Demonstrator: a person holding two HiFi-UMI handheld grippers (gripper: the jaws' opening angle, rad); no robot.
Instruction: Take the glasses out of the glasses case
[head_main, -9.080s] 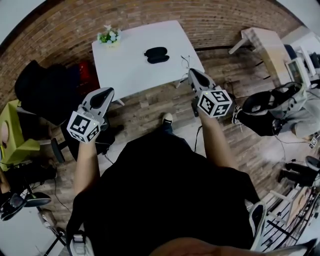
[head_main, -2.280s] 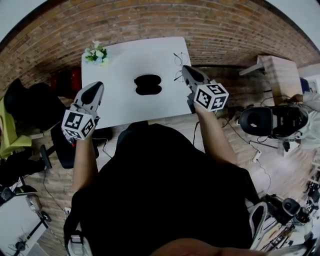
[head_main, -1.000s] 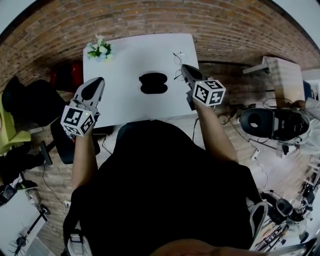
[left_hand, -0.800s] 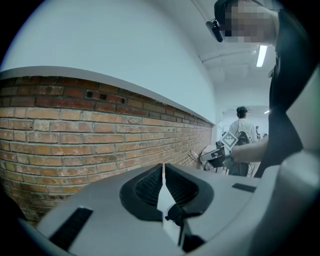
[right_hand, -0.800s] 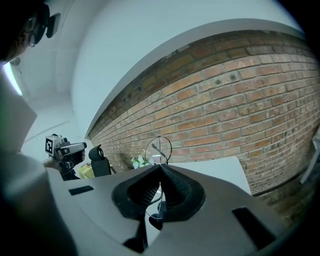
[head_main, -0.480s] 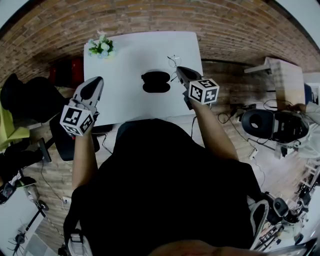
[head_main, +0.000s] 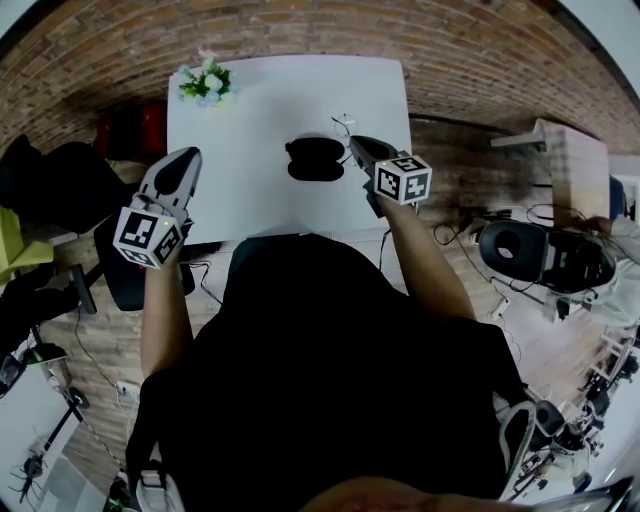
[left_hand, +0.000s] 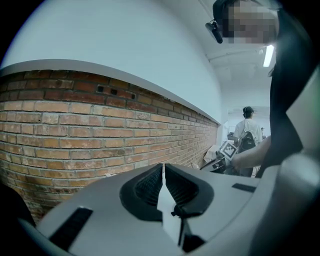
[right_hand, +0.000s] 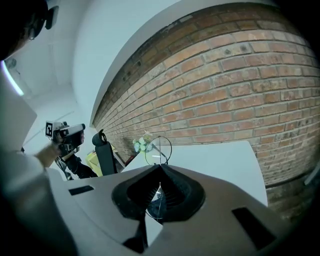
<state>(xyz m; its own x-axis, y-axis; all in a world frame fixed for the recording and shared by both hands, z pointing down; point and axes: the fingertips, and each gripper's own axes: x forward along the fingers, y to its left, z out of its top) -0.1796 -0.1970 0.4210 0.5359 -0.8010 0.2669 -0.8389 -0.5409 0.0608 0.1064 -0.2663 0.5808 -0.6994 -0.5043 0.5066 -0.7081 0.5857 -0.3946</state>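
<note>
We see a white bench against a brick wall, with a small bunch of flowers at its far left corner. A black chair stands left of it, and a pale wooden table well off right.

Head view dim, w/ strong fisheye bend + black corners. White table brightest. Ceiling strip light glares in left gripper view; near foreground soft.
</note>
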